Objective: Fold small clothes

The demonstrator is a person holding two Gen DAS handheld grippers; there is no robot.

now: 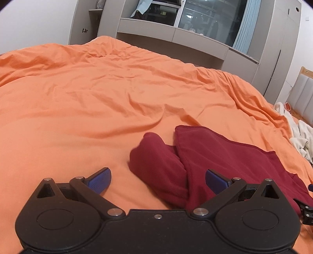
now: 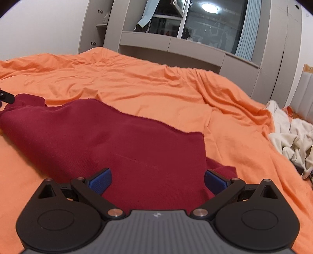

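Observation:
A dark red garment (image 1: 225, 160) lies partly folded on the orange bedcover (image 1: 97, 97), with a rolled sleeve (image 1: 156, 166) sticking out to its left. My left gripper (image 1: 158, 179) is open just above the sleeve and the garment's left edge, holding nothing. In the right wrist view the same red garment (image 2: 121, 144) spreads flat on the orange bedcover (image 2: 195, 93). My right gripper (image 2: 157, 180) is open over its near right part, empty. The edge of the other gripper shows at the far left (image 2: 6, 97).
A heap of cream clothes (image 2: 289, 136) lies at the bed's right side, also seen in the left wrist view (image 1: 301, 134). Grey cabinets and a dark window (image 1: 205, 17) stand beyond the bed's far edge. A headboard (image 1: 303, 93) is at the right.

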